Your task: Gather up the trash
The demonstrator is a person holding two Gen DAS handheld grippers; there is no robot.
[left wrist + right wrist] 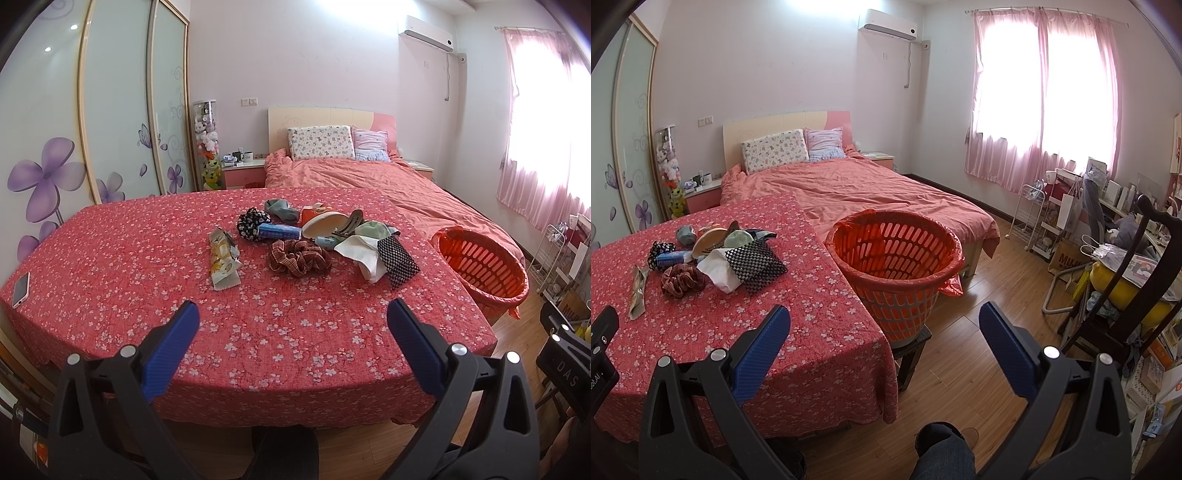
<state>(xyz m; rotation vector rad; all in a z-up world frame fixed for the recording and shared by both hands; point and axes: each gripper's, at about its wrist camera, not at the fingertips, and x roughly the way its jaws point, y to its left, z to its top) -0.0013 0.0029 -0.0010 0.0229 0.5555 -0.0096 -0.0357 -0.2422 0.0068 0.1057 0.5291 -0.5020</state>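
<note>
I hold both the left gripper and right gripper spread apart and empty, trash pile on the table at twelve o'clock, orange basket at two.

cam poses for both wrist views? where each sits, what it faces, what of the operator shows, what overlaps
Left wrist: on left gripper, above the table's near edge, facing the clutter pile, scrunchie central; dark trouser leg below.
Right wrist: on right gripper, off the table's right corner, facing the orange basket; jeans knee below.
Shared: table, pile, basket, bed.
</note>
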